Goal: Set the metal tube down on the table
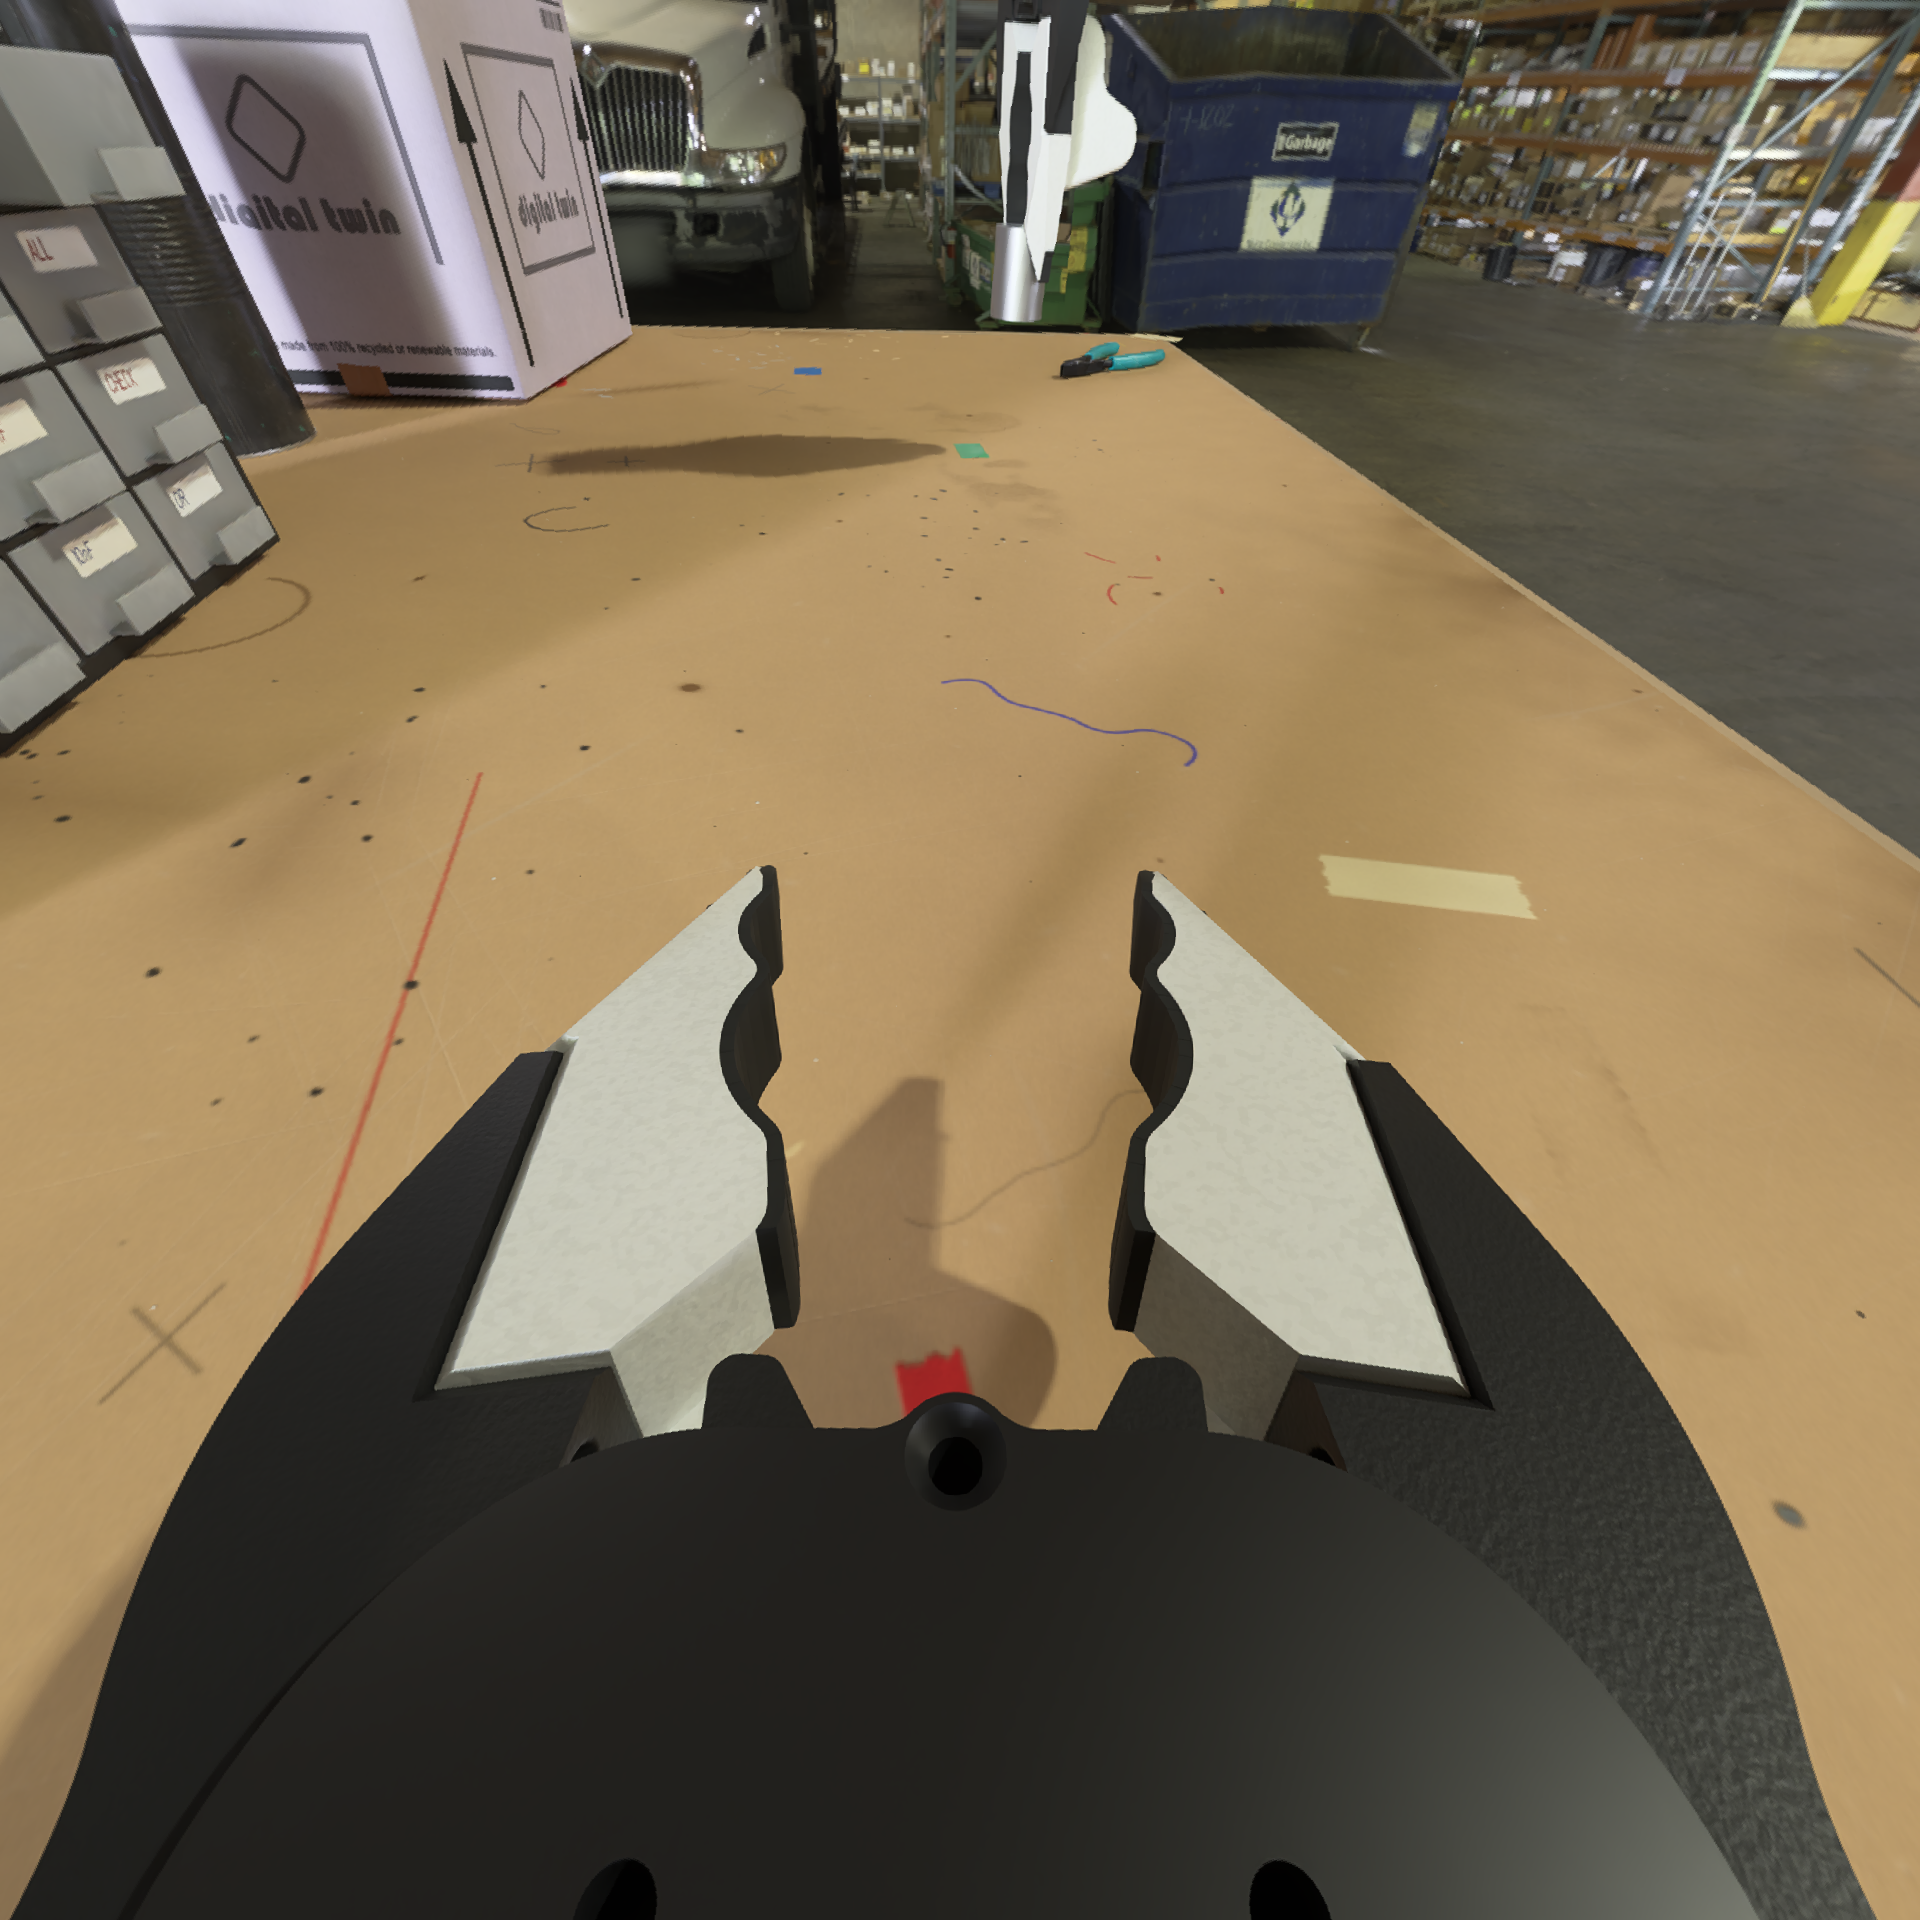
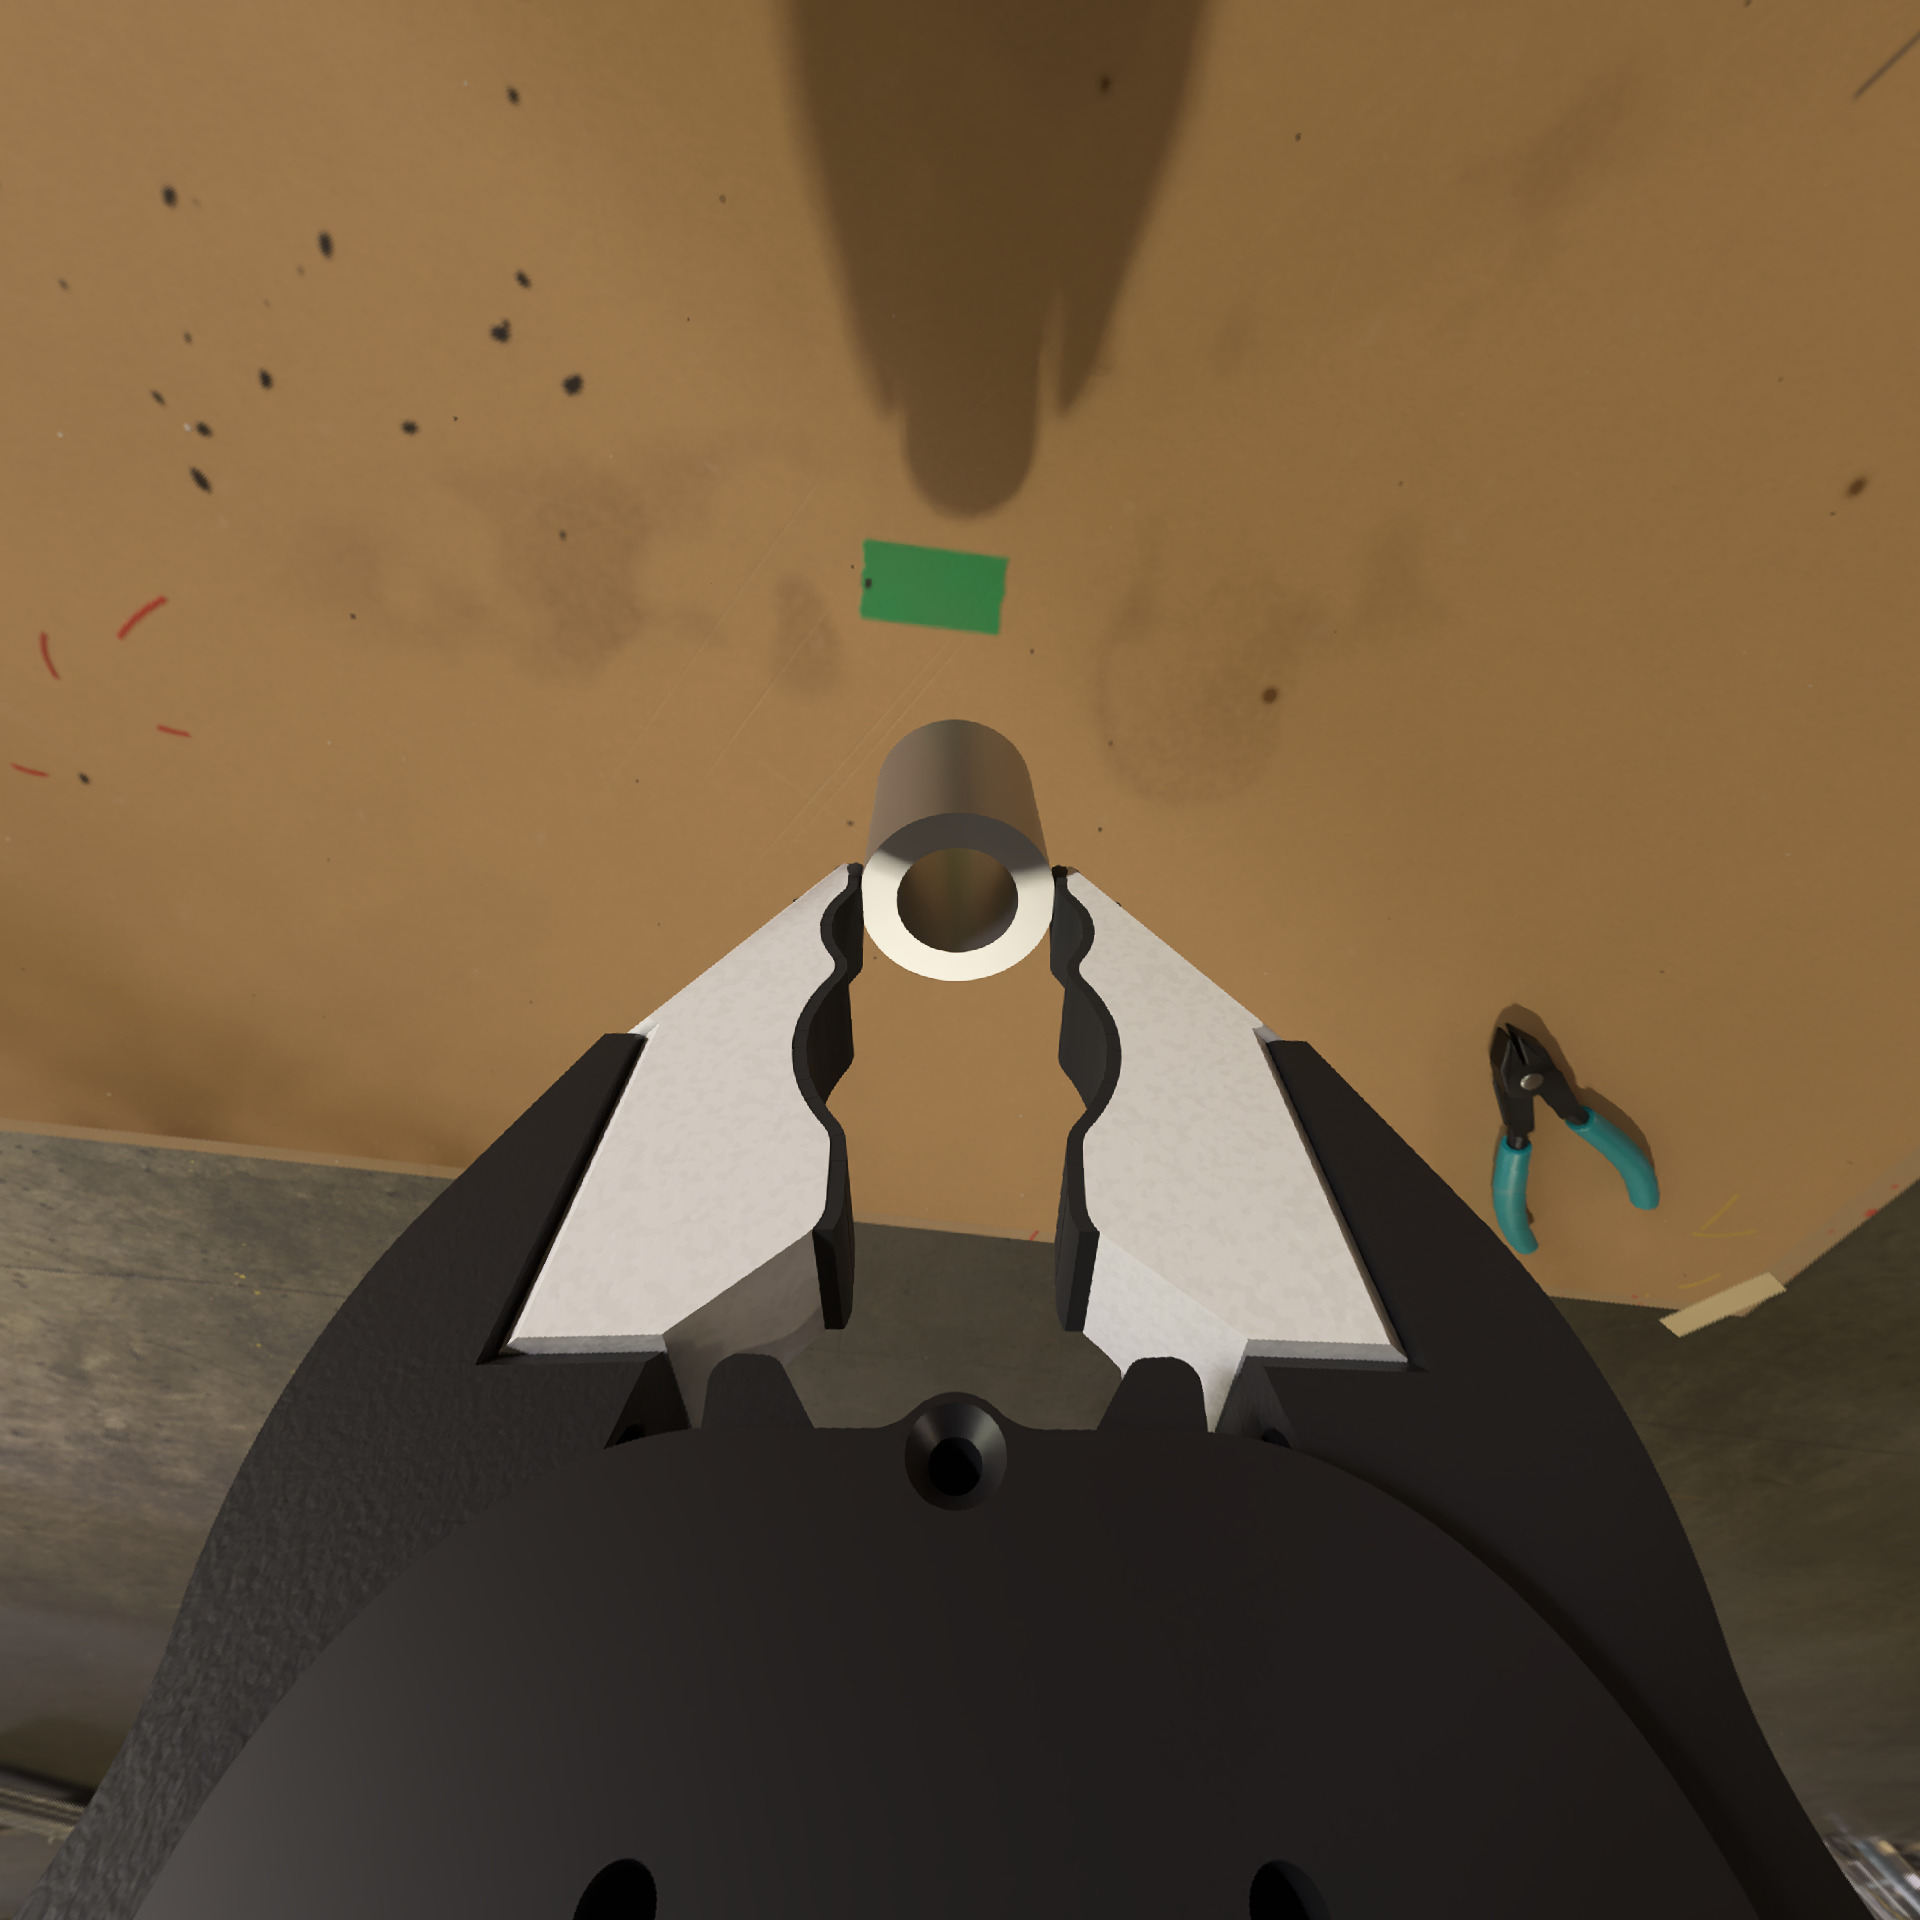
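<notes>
- Right hand-held gripper (image 2: 956, 883) is clenched on the metal tube (image 2: 956, 831) at the very fingertips. Tube axis runs along the fingers, open end facing the camera.
- Left wrist view shows that hand-held gripper pointing down, tube (image 1: 1016, 275) hanging upright well above the desk (image 1: 1351, 675), near its far edge.
- Tube shadow falls just beyond the green tape patch (image 2: 933, 587), so the drop zone looks bare. Cutters (image 2: 1558, 1132) sit well off to the side.
- My take: descend straight down, slowly, keeping the tube vertical until its lower end meets the desk. Don't release from height; a round tube would likely bounce or roll.
- Grip is shallow, only the tips. Avoid jerks or tilting, as it could slip.
- On contact, spread the fingers evenly, then lift straight up so neither pad drags the tube over.
- Left hand-held gripper (image 1: 956, 883) is released, nothing between its fingers, low over the near desk. It's well clear; leave it there.
</notes>
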`<state>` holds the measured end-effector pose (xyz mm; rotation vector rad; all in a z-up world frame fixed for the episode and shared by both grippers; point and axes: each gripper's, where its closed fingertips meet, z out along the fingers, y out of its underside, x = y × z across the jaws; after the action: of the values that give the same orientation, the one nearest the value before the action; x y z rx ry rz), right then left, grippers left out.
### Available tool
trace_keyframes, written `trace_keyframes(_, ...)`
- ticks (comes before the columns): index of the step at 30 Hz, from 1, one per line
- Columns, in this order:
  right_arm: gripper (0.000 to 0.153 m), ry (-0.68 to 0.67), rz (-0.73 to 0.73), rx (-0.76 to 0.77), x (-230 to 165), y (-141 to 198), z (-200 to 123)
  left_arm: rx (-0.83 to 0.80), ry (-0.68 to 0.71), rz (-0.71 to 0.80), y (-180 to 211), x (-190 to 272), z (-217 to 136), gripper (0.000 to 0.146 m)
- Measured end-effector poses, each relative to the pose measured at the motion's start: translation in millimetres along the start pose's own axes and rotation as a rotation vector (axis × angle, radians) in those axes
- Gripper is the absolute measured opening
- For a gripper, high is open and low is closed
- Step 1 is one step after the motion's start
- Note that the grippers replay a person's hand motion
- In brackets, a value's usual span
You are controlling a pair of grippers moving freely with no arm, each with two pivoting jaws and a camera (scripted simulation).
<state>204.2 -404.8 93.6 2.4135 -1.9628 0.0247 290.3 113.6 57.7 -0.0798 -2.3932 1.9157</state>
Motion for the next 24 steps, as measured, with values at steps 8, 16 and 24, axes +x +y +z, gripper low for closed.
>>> trace_keyframes(8,0.036,-0.01,0.03,-0.016,0.3,-2.6,33.2,0.0,0.0,-0.002,0.0,0.0,0.0,0.068)
trace_keyframes(16,0.036,-0.004,0.068,-0.033,5.9,2.6,59.5,-0.009,0.001,0.007,1.0,0.8,0.9,0.068)
trace_keyframes(24,0.038,0.005,0.076,-0.018,10.4,-1.2,65.5,-0.008,-0.002,0.008,1.0,0.7,0.7,0.068)
